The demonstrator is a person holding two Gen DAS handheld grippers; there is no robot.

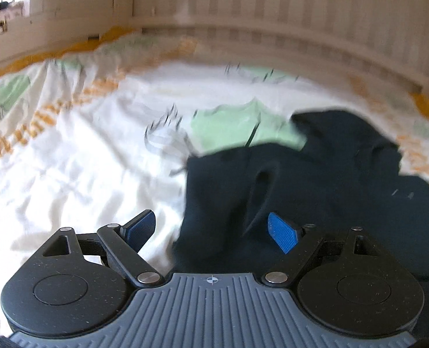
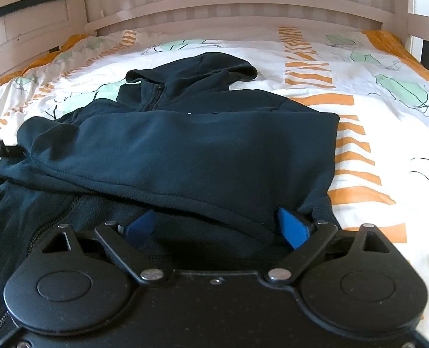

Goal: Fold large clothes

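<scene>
Bedding, a white quilt (image 2: 368, 66) with orange stripes and green blotches, serves as the folding surface, and the dark zip hoodie (image 2: 185, 150) lies spread on it, hood toward the headboard (image 2: 231, 3). At its left edge the left gripper (image 1: 211, 232) hovers with fingers spread, nothing between them, probably lining up on that side for a fold. Right of it, a sleeve is already laid across the chest. The right gripper (image 2: 220, 226) sits low at the hem, fingers wide apart, gripping nothing.
</scene>
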